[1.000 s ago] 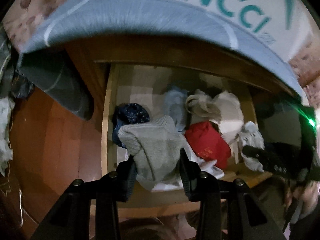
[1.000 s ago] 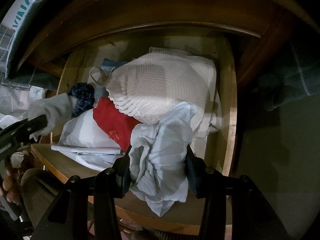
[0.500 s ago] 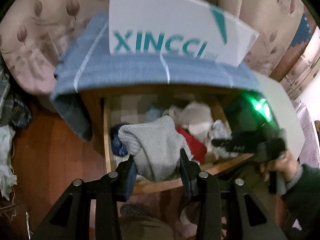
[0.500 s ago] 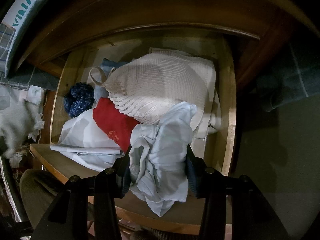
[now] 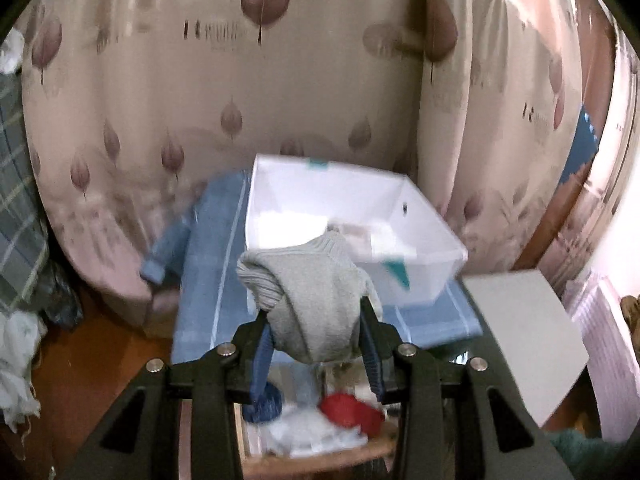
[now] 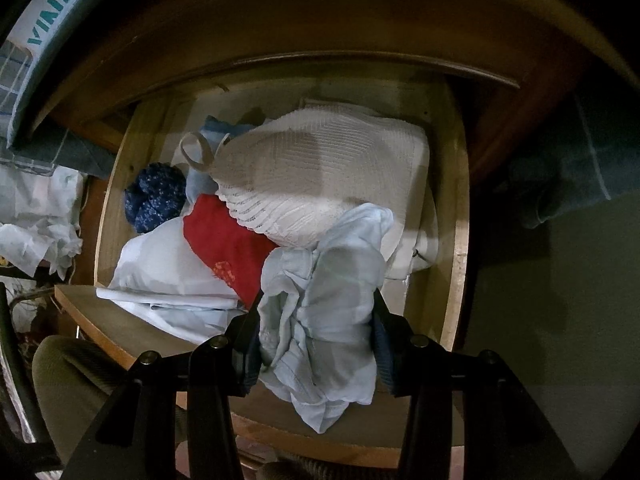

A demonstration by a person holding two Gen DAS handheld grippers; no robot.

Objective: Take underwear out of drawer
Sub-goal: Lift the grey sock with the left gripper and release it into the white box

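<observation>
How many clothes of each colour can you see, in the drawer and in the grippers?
Grey: 1
Pale blue: 1
Red: 1
Dark blue speckled: 1
Cream knitted: 1
White: 1
Total: 6

My left camera sits on my left gripper (image 5: 316, 344) and looks forward and a bit down, at the white box (image 5: 420, 220) on the blue cloth (image 5: 212, 264) and the leaf curtain (image 5: 160, 80) behind. The open drawer (image 5: 320, 460) peeks in at the bottom. My right camera sits on my right gripper (image 6: 316, 328) and looks almost straight down into the drawer (image 6: 456, 200), close up. Both cameras see the red cloth (image 5: 348, 408) (image 6: 228, 244) and the dark blue bundle (image 5: 266, 402) (image 6: 154, 196).
</observation>
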